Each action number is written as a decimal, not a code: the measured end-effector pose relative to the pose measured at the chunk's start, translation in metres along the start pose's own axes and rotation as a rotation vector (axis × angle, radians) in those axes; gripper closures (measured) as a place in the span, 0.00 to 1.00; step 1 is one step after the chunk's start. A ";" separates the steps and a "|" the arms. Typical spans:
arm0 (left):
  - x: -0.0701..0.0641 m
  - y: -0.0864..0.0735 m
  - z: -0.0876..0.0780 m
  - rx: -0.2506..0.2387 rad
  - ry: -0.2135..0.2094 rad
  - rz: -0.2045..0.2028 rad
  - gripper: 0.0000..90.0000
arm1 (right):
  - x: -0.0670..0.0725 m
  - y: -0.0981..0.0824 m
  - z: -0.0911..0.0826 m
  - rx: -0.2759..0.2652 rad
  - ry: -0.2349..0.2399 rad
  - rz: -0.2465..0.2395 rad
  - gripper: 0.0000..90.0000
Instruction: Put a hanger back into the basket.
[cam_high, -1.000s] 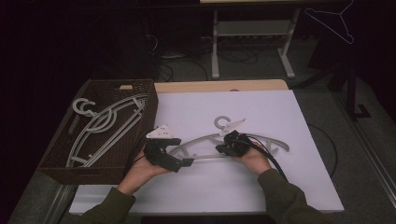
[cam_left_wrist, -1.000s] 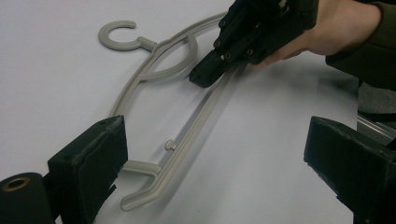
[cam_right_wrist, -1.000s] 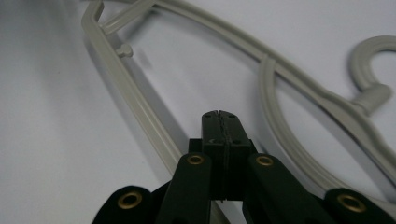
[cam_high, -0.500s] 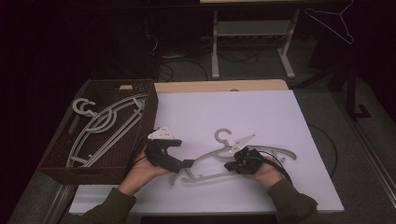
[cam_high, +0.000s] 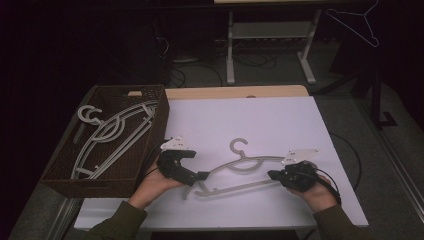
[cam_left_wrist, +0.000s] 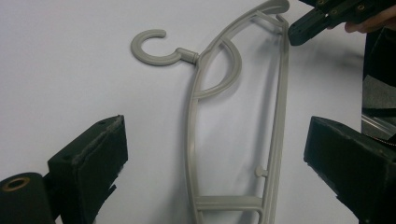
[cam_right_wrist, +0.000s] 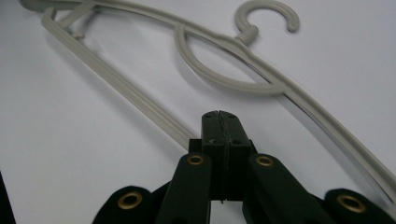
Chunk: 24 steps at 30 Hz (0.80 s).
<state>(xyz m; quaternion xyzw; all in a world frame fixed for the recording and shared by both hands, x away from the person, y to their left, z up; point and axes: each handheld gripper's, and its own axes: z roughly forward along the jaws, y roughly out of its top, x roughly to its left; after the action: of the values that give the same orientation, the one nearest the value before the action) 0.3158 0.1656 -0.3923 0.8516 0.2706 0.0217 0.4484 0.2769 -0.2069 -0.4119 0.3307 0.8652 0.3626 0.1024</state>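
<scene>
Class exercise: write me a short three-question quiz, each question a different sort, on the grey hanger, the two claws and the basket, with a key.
1. True or false: the right claw is shut with nothing between its jaws.
2. Where are the other hangers? A) in the basket B) on the floor C) under the table
3. Fill in: the hanger on the white table lies between the wide-open jaws of the ___ claw.

Key: 1 true; 2 A; 3 left
</scene>
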 end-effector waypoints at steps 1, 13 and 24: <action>0.000 0.000 0.000 0.003 0.001 0.000 0.06 | -0.001 -0.003 -0.002 0.006 -0.006 0.010 1.00; 0.003 -0.002 0.006 0.016 0.010 0.000 0.07 | -0.011 -0.017 0.004 0.069 -0.046 0.033 1.00; 0.009 0.001 0.043 0.086 0.042 0.042 0.17 | -0.010 -0.019 0.009 0.102 -0.043 0.046 1.00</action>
<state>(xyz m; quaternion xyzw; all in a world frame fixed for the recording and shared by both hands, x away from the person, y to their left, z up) 0.3363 0.1375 -0.4188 0.8748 0.2630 0.0375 0.4051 0.2787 -0.2177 -0.4320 0.3628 0.8724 0.3133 0.0956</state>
